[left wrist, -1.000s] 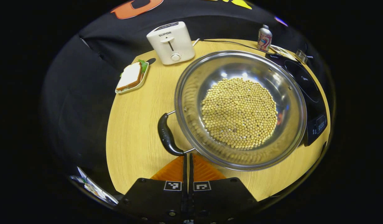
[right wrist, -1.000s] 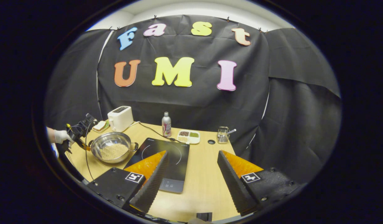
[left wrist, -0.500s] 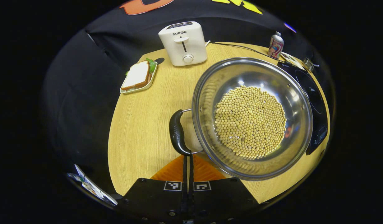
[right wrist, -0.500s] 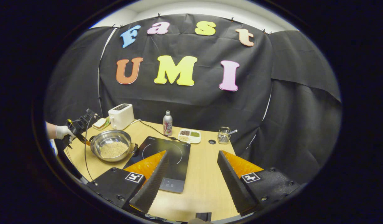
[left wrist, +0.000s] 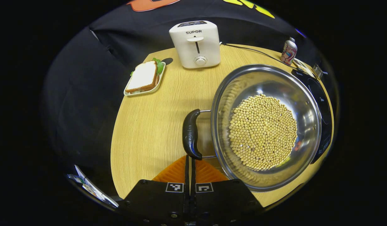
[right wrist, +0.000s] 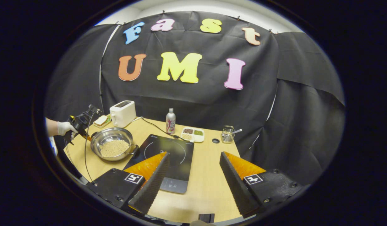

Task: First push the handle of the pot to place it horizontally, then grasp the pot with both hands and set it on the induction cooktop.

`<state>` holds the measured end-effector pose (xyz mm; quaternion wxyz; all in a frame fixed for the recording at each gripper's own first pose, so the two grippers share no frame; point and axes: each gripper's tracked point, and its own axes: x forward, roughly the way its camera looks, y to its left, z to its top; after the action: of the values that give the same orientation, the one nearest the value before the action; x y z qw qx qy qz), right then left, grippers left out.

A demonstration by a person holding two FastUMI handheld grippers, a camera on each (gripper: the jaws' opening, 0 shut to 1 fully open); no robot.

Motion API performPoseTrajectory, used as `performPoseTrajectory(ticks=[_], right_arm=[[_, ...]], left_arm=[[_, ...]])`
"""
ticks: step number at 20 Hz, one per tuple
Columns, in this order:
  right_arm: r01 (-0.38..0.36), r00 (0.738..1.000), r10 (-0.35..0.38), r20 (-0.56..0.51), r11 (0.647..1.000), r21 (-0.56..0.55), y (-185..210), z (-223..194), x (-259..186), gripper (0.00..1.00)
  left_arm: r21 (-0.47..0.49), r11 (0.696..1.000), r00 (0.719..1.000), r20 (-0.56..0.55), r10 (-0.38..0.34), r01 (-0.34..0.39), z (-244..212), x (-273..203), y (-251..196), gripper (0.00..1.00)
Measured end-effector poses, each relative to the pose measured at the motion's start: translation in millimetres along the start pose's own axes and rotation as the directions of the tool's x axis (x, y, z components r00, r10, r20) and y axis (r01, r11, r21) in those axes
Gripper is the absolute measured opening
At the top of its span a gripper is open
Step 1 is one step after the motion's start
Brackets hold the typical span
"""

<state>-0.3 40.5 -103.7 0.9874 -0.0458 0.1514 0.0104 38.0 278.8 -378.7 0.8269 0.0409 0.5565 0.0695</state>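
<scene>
My left gripper [left wrist: 190, 160] is pinched together, tips against the pot [left wrist: 265, 125] handle [left wrist: 190, 134]; my right gripper [right wrist: 193, 163] hangs spread wide above the induction cooktop [right wrist: 163, 153].

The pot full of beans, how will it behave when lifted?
The pot probably feels heavy: beans cover its bottom. Its polished steel looks slippery, so the handle seems safer. If tilted, the loose beans would likely slide.
</scene>
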Motion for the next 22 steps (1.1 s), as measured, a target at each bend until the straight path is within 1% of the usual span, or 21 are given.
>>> performPoseTrajectory(ticks=[7,9,10,12,15,16,18,19,20,21,22], right_arm=[[-0.024,1.000,0.024,-0.004,1.000,0.009,13.4,3.0,9.9,1.00],[-0.029,0.999,0.030,-0.013,0.999,0.039,15.1,3.1,18.9,1.00],[-0.043,0.999,0.044,-0.019,0.997,0.059,19.3,2.5,23.8,1.00],[-0.069,0.996,0.074,-0.051,0.993,0.094,33.5,-3.1,38.8,1.00],[-0.120,0.988,0.128,-0.086,0.989,0.091,62.3,-5.8,62.2,1.00],[-0.144,0.983,0.152,-0.099,0.986,0.088,75.5,-6.8,69.2,1.00],[-0.188,0.971,0.198,-0.131,0.979,0.084,101.6,-10.7,82.9,1.00],[-0.209,0.964,0.220,-0.151,0.974,0.085,115.2,-13.9,90.5,1.00],[-0.229,0.956,0.242,-0.166,0.969,0.091,129.7,-15.0,99.4,1.00],[-0.242,0.948,0.257,-0.187,0.965,0.097,143.5,-17.1,107.1,1.00],[-0.257,0.939,0.275,-0.205,0.960,0.107,157.2,-20.1,114.0,1.00]], left_arm=[[-0.016,1.000,1.000,0.015,-0.004,0.004,3.6,-3.7,0.4,0.00],[-0.039,0.999,0.999,0.050,-0.005,0.007,4.1,-15.3,2.5,0.00],[-0.049,0.999,0.997,0.071,-0.010,0.014,3.4,-20.7,2.3,0.00],[-0.056,0.998,0.994,0.108,0.001,0.005,4.2,-34.1,6.7,0.00],[-0.067,0.998,0.979,0.200,0.034,-0.021,10.8,-57.6,16.3,0.01],[-0.075,0.997,0.973,0.226,0.036,-0.019,13.4,-59.5,20.1,0.07],[-0.078,0.997,0.966,0.257,0.039,-0.020,15.4,-65.8,22.2,0.31],[-0.070,0.997,0.965,0.261,0.032,-0.014,18.3,-63.9,21.0,0.70],[-0.065,0.998,0.963,0.267,0.026,-0.009,18.1,-65.7,20.1,0.84],[-0.060,0.998,0.962,0.271,0.031,-0.016,18.8,-66.8,21.5,0.77],[-0.053,0.999,0.959,0.282,0.029,-0.015,25.6,-67.2,20.8,0.94]])
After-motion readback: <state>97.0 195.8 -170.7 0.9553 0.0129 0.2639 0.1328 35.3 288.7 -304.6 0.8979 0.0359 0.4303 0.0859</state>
